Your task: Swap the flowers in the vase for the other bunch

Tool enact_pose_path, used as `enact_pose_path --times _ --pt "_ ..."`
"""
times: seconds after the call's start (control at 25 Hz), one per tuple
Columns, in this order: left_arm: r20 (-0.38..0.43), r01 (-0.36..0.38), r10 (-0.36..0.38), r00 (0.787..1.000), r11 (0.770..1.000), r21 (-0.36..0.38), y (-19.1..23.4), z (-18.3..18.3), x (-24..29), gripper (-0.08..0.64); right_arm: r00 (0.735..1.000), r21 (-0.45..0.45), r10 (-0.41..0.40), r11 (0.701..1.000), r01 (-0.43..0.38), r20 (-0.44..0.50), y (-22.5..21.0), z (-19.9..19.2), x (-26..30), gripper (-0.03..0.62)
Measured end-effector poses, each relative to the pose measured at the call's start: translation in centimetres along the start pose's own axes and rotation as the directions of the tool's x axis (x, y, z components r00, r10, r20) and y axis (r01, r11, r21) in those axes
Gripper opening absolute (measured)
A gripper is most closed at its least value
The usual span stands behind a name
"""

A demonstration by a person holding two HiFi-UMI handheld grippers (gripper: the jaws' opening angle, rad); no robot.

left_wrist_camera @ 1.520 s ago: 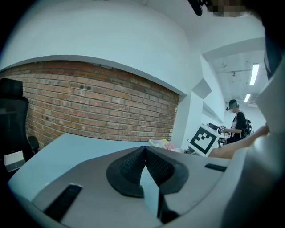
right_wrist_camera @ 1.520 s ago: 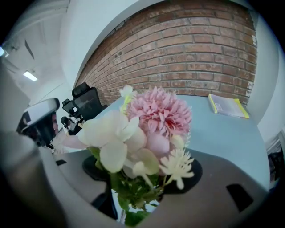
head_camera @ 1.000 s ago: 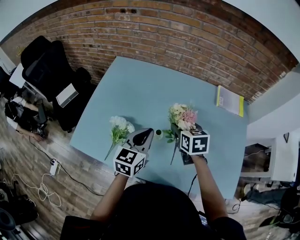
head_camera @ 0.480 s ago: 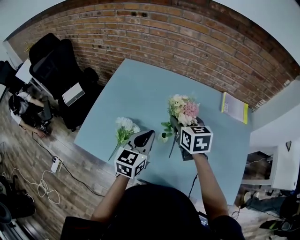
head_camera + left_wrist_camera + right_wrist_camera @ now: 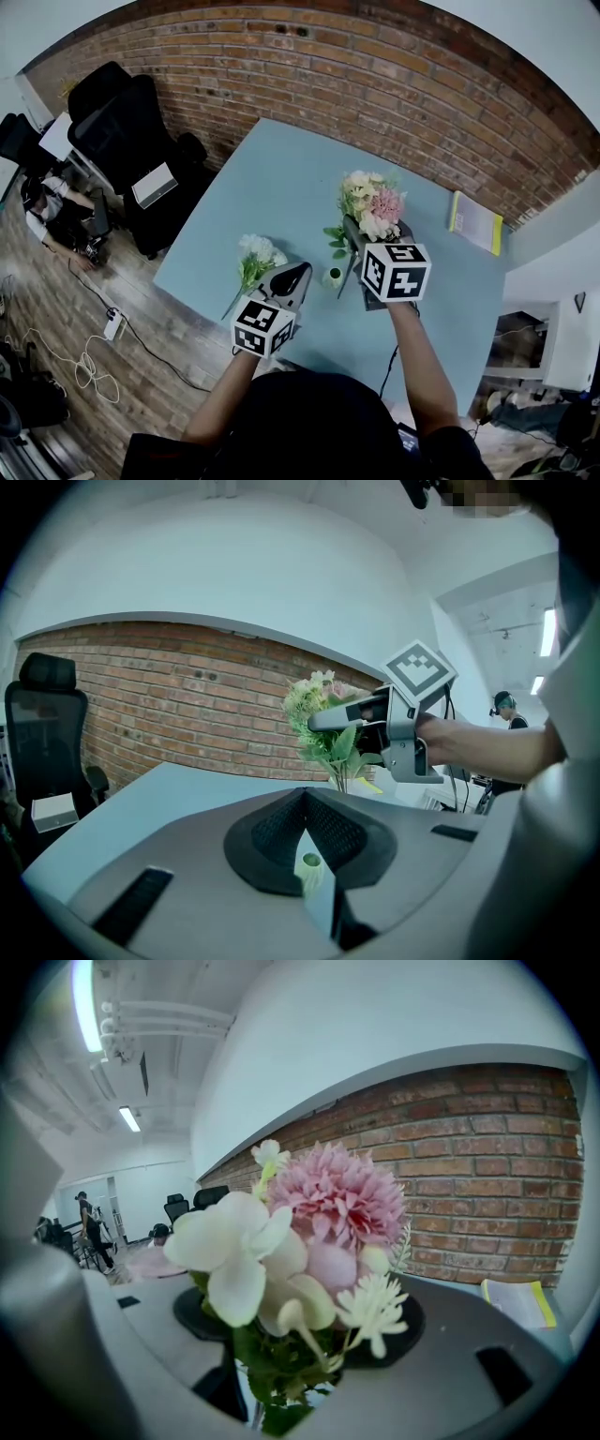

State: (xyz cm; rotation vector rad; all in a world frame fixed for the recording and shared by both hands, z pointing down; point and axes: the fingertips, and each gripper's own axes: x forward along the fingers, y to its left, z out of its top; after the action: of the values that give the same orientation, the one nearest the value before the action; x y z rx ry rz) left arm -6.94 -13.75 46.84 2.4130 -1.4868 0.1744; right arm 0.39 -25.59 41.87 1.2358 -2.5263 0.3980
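Now pink bunch (image 5: 373,208) clamped in right gripper (image 5: 375,236), clear of vase (image 5: 333,277); left gripper (image 5: 298,273) jaws together, empty. Next, likely: lay it aside, fetch white bunch (image 5: 255,253).

Soft, even indoor light, strong fisheye bend
We see a ceiling tube light (image 5: 84,1007) glaring at eleven o'clock; the near bouquet (image 5: 309,1232) looks soft, corners black.

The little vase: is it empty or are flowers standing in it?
Empty. The vase shows a bare open mouth, and the right gripper holds the pink bunch up beside it.
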Motion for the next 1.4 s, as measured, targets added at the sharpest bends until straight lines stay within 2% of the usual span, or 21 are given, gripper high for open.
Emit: enact_pose_path --times 0.56,0.72,1.12,1.4 --pt "-0.013 -0.041 0.041 0.999 0.999 -0.011 0.9 -0.7 -1.2 0.008 0.991 -0.076 -0.028 0.996 0.038 0.130 0.3 3.3 1.1 0.295" --pt "-0.015 -0.047 0.047 0.999 0.999 -0.013 1.1 -0.9 -1.3 0.008 0.986 -0.067 -0.037 0.997 0.048 0.162 -0.1 3.5 1.3 0.295" --pt "-0.032 -0.049 0.049 0.998 0.999 -0.014 1.5 -1.3 -1.1 0.008 0.982 -0.084 -0.049 0.994 0.065 0.185 -0.3 0.9 2.0 0.295" --pt "-0.036 -0.047 0.046 0.998 0.999 -0.018 1.2 -1.6 -0.8 0.008 0.984 -0.083 -0.016 0.996 0.031 0.177 0.2 -1.5 2.5 0.296"
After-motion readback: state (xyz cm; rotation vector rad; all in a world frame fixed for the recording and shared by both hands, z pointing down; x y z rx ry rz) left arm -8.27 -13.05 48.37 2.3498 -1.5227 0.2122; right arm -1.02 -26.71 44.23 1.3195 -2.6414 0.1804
